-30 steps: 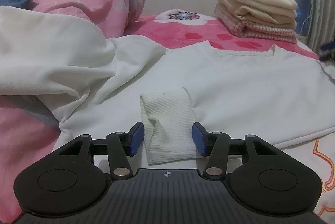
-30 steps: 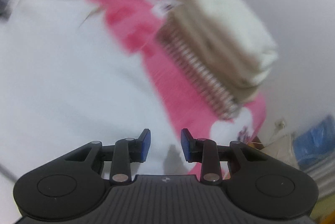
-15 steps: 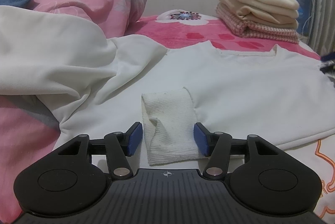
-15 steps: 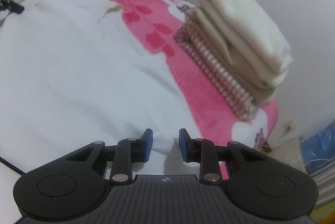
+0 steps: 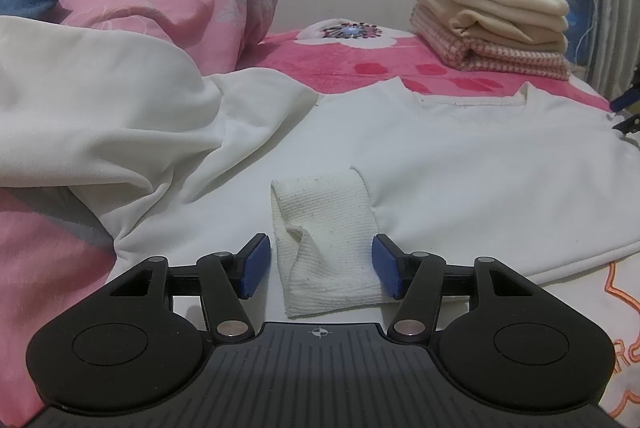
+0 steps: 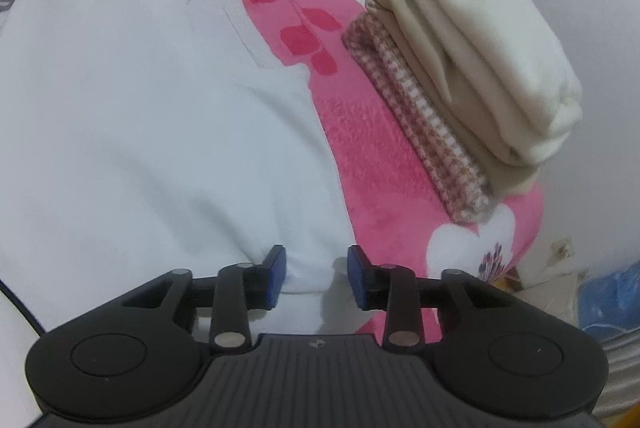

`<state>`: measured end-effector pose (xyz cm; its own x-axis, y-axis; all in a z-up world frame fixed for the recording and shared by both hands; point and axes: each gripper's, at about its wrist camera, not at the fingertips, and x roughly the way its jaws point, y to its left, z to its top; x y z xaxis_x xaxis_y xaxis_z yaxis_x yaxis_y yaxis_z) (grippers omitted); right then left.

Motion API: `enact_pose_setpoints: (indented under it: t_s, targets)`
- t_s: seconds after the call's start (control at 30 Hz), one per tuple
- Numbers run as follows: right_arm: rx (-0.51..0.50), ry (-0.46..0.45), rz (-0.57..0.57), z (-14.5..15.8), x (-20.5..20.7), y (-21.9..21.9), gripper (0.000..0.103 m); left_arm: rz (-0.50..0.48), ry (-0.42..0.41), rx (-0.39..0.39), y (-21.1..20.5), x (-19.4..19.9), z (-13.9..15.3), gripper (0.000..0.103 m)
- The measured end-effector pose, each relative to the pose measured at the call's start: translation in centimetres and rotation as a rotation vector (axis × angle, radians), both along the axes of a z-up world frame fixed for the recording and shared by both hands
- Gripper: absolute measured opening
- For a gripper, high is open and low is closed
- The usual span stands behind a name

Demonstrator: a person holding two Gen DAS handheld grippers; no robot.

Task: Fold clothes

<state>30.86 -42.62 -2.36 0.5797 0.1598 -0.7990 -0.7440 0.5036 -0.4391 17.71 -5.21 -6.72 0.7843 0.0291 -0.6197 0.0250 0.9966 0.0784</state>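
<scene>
Left gripper point(image 5: 322, 262) stands wide astride the white sweatshirt's point(image 5: 460, 163) ribbed cuff point(image 5: 326, 236), pads clear. On the bed, at three o'clock, the right gripper point(image 6: 316, 274) is narrow, opening over its edge; a shallow bite might slip, dragging the garment crooked.

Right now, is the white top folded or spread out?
Mostly spread: white top lies flat, only its ribbed cuff folded across it.
</scene>
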Motion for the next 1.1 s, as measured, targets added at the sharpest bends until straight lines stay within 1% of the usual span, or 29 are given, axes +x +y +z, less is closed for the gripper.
enact_pose_setpoints:
  t_s: [0.07, 0.13, 0.2, 0.23, 0.27, 0.33, 0.4, 0.47, 0.6, 0.67, 0.77, 0.83, 0.87, 0.97, 1.0, 1.07, 1.1]
  targets:
    - [0.007, 0.031, -0.018, 0.0, 0.4, -0.1, 0.037, 0.001, -0.001, 0.002, -0.1, 0.0, 0.0, 0.057]
    - [0.036, 0.073, -0.055, 0.1, 0.9, -0.4, 0.035, 0.001, 0.000, 0.002, -0.1, 0.0, 0.0, 0.057]
    - [0.073, 0.116, -0.096, 0.2, 1.5, -0.8, 0.030, 0.002, 0.000, 0.001, -0.1, 0.0, 0.0, 0.057]
    - [0.085, 0.126, -0.107, 0.3, 1.5, -0.9, 0.018, 0.002, 0.000, 0.001, -0.1, 0.0, 0.0, 0.057]
    - [0.093, 0.127, -0.116, 0.3, 1.5, -1.0, 0.002, 0.002, 0.000, 0.001, -0.1, 0.0, 0.0, 0.057]
    - [0.104, 0.096, -0.126, 0.4, 0.9, -1.2, 0.001, 0.002, 0.000, 0.000, 0.0, 0.0, 0.0, 0.057]
    - [0.211, 0.061, -0.189, 1.1, 0.9, -2.3, 0.001, 0.002, -0.001, 0.000, 0.0, 0.0, 0.0, 0.057]
    - [0.344, 0.044, -0.291, 1.5, 1.4, -3.8, 0.000, 0.002, 0.000, -0.001, 0.0, 0.0, 0.0, 0.057]
    - [0.549, 0.075, -0.506, 0.2, 2.5, -5.9, 0.000, 0.006, 0.001, -0.001, -0.1, 0.0, 0.0, 0.057]
    - [0.647, 0.089, -0.648, -0.7, 3.2, -7.1, 0.000, 0.008, 0.002, -0.001, -0.1, 0.0, 0.0, 0.057]
    - [0.832, 0.091, -0.856, -0.9, 3.4, -9.9, 0.002, 0.014, 0.004, -0.007, -0.1, 0.0, 0.1, 0.057]
    - [0.972, 0.090, -0.925, -0.1, 2.6, -12.3, 0.003, 0.017, 0.006, -0.012, 0.0, 0.1, 0.1, 0.057]
    - [1.041, 0.106, -0.935, 0.2, 2.0, -13.2, 0.003, 0.018, 0.007, -0.016, 0.0, 0.1, 0.1, 0.057]
    - [1.234, 0.248, -0.829, 0.9, 0.0, -14.6, 0.004, 0.016, 0.005, -0.020, 0.1, 0.1, 0.0, 0.058]
    - [1.272, 0.297, -0.795, 0.9, -0.6, -14.8, 0.004, 0.014, 0.004, -0.019, 0.1, 0.1, 0.0, 0.058]
    - [1.231, 0.390, -0.774, -0.5, -1.2, -14.2, 0.004, 0.010, 0.003, -0.014, 0.1, 0.1, 0.0, 0.058]
    - [1.184, 0.393, -0.811, -1.4, -1.2, -14.0, 0.004, 0.009, 0.003, -0.014, 0.1, 0.1, 0.0, 0.058]
